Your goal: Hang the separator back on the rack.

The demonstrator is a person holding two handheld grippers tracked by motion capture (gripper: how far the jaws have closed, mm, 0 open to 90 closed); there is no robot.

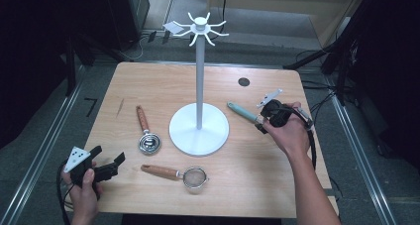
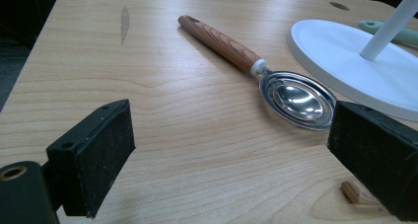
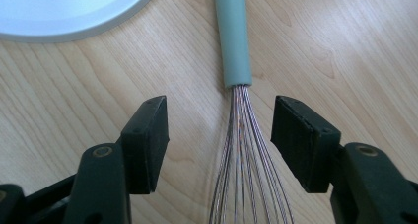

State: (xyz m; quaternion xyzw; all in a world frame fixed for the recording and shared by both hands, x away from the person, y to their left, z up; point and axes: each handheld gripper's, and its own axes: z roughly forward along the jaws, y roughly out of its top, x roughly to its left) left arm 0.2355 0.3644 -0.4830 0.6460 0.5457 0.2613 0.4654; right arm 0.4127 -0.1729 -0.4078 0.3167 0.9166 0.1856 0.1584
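Observation:
A whisk (image 1: pixel 242 112) with a pale teal handle (image 3: pixel 234 41) lies on the table, right of the white hook stand (image 1: pixel 199 131). My right gripper (image 1: pixel 265 120) hovers low over it. In the right gripper view my right gripper (image 3: pixel 219 115) stands open, its jaws straddling the whisk's thin wires (image 3: pixel 244 150) just below the handle, with a gap on each side. My left gripper (image 1: pixel 106 160) rests near the table's front left corner. In its own view my left gripper (image 2: pixel 231 135) is open with bare wood between the jaws.
A metal slotted spoon (image 1: pixel 146 133) with a wooden handle (image 2: pixel 222 41) lies left of the stand's round base (image 2: pixel 345 61). A small strainer (image 1: pixel 190 175) with a wooden handle lies near the front edge. The stand's pole rises to a ring of hooks (image 1: pixel 200 29).

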